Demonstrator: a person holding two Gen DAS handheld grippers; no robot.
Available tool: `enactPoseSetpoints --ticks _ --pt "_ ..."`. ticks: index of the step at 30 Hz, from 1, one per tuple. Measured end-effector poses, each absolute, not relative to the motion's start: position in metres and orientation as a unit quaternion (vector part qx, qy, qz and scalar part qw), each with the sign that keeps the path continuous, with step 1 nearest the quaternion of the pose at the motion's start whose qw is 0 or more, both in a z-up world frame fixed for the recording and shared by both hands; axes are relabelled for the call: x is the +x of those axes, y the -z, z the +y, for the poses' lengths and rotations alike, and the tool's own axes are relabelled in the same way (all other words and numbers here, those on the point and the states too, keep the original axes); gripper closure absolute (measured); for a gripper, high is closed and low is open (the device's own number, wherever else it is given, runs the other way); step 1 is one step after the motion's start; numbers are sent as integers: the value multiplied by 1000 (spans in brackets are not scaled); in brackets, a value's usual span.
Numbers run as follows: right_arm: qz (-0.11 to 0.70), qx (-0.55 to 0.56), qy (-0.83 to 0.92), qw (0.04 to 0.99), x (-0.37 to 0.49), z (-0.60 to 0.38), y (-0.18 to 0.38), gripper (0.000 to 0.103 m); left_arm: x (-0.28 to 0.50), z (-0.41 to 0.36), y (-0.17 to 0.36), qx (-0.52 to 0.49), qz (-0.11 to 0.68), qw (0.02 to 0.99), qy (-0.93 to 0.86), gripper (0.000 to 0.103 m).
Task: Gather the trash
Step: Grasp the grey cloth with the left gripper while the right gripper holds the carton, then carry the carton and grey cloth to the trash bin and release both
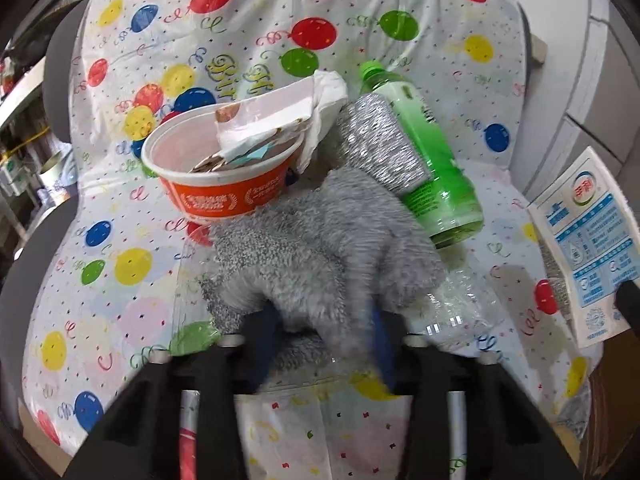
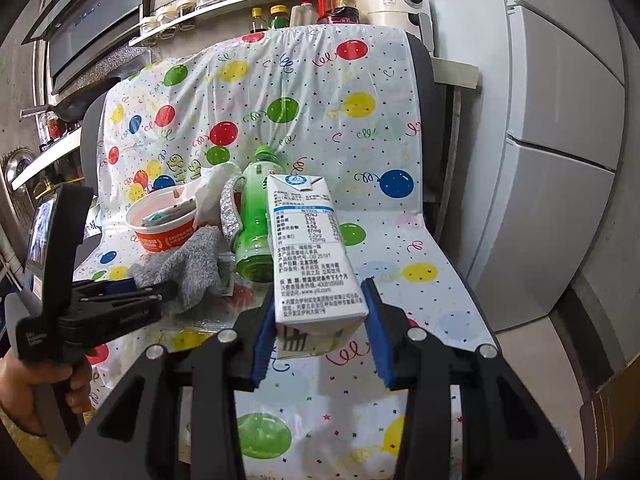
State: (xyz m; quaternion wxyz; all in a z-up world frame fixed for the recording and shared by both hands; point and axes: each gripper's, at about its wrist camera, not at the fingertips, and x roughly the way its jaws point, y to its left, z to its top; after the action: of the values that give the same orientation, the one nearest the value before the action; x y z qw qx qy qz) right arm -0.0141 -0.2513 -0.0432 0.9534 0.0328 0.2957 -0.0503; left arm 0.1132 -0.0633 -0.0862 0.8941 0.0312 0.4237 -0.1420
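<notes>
1. Right now, left wrist view: left gripper [image 1: 326,344] has its jaws closed on the near edge of the grey cloth [image 1: 320,240], low centre. Fabric bunches between the blue pads [image 1: 382,344], so it looks pinched, not just touched.
2. Same view: orange bowl [image 1: 224,168] w/ paper scraps sits at 10 o'clock from the cloth, its base touching the far edge of the cloth. Green bottle [image 1: 436,168] lies at 1 o'clock, w/ a silver scrubber [image 1: 380,140] resting on it. Clear plastic wrap [image 1: 452,312] lies at 3 o'clock, partly under the cloth.
3. Right wrist view: right gripper [image 2: 320,336] grips a milk carton [image 2: 312,248] between its pads, held above the balloon-print cover [image 2: 400,280]. The carton blocks part of the bottle.
4. Same view: the left tool comes in from 9 o'clock, tips in the cloth; a person's hand [image 2: 36,384] is on its handle at 8 o'clock.
5. To do the step well, I'd say: lift the cloth straight up and slowly, since bowl and scrubber are touching or close and could tip or drag along. Check the wrap doesn't come w/ it. Keep the carton steady, clear of the pile.
</notes>
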Motion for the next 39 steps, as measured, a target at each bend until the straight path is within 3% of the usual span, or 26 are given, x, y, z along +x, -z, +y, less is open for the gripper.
enactPoseSetpoints --ticks 3,14,27,39 --pt "290 29 49 955 -17 -248 38 63 108 -54 69 7 398 901 171 89" --pt "266 41 42 962 -31 -241 14 62 69 -6 -38 -50 291 928 227 89" --pt "302 62 18 951 -36 -233 32 62 33 -24 24 -16 348 901 258 89" --pt "269 76 97 955 -89 -285 12 62 0 -88 6 10 309 877 368 89"
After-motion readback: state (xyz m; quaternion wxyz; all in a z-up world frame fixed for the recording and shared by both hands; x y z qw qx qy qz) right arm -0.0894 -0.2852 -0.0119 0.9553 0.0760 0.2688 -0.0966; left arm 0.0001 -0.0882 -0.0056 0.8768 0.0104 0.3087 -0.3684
